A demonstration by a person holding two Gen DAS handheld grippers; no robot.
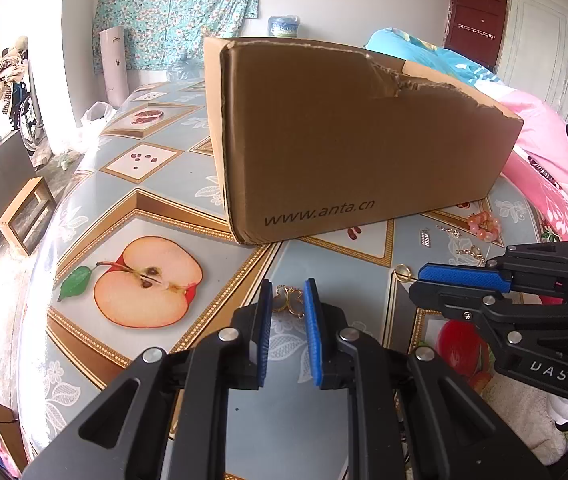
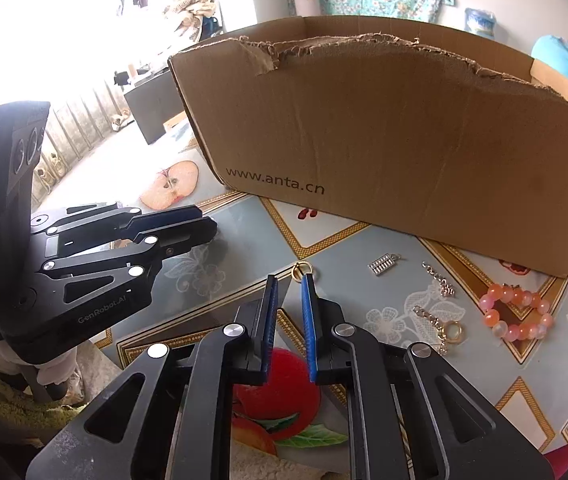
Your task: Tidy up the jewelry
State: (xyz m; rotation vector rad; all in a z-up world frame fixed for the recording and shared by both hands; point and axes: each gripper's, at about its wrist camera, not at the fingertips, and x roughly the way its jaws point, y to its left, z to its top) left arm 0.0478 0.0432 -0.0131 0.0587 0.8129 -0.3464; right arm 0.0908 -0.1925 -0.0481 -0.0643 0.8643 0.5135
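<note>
Left gripper [image 1: 288, 300] tilted down, narrowly parted; right gripper [image 2: 288, 286] likewise.

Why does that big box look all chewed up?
The cardboard box has a ragged, torn top edge along its front wall, dipping lower toward the right. Bits of jewelry, like the pink bead bracelet, lie loose on the table in front of it.

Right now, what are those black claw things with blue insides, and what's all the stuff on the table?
Each claw is a hand-held gripper that a person squeezes, with a camera looking along its fingers. One picture comes from the left hand-held gripper, the other from the right hand-held gripper. On the fruit-patterned tablecloth stands a torn cardboard box, with jewelry in front of it: a pink bead bracelet, a silver charm, chains and a gold ring. The right one holds nothing. A gold butterfly piece shows between the left one's tips, but I can't tell if it's gripped.
</note>
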